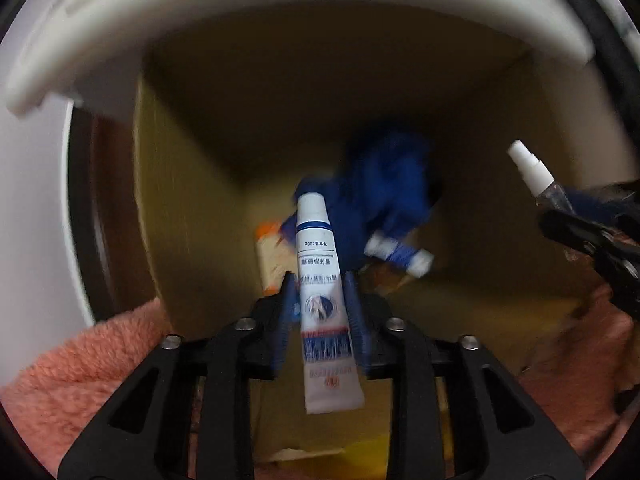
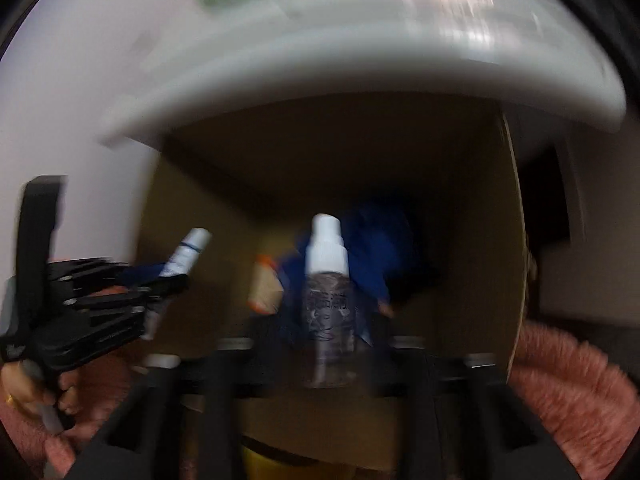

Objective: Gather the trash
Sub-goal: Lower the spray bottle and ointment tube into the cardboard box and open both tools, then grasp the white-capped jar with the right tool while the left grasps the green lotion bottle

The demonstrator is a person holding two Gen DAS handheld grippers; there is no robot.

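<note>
Directly below both grippers gapes the cardboard box (image 1: 192, 208), its mouth tucked under the white bench (image 1: 280, 12) edge on the far side. The left gripper (image 1: 320, 300) has its fingers apart, the white tube (image 1: 320, 280) standing between them, long axis running away toward the box floor, cap end far; the pads look clear of it, so it seems free to drop. To the right, the right gripper (image 2: 320, 332) is blurred, its fingers spread wide around the spray bottle (image 2: 329, 280), nozzle pointing far. Blue wrappers (image 1: 384, 188) and an orange-edged packet (image 1: 270, 256) already lie at the bottom. Pink fluffy fabric (image 1: 92, 356) flanks the box; nothing blocks the fall.
</note>
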